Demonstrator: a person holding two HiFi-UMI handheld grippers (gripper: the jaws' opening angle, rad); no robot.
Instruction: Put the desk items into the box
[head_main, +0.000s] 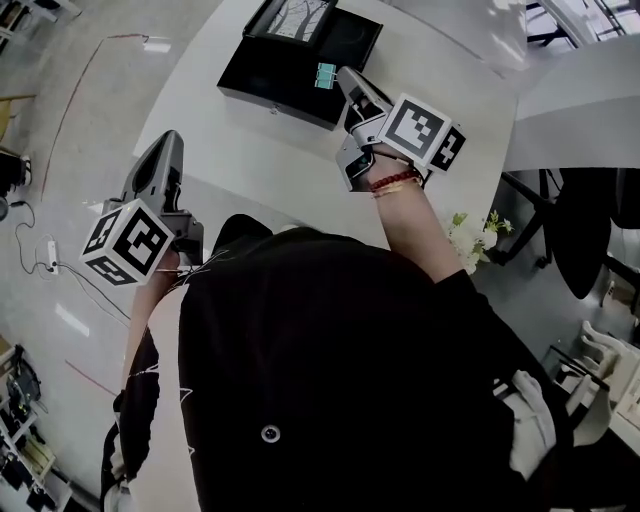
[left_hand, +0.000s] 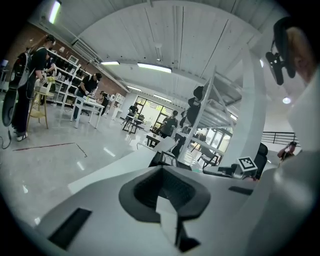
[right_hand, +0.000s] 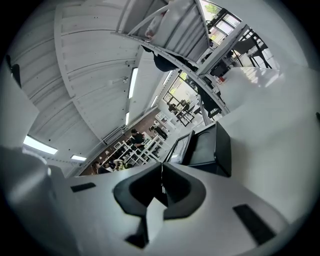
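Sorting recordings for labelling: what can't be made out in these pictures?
- Head view: the inside of the box, too dark and small.
- Head view: the teal item, too small to name; whether the right gripper touches it is unclear.
- Head view: part of the table and its near edge, hidden by the person's body.

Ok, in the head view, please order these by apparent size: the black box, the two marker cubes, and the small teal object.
1. black box
2. left marker cube and right marker cube: about alike, so not ranked; both sit nearer the camera than the box
3. small teal object
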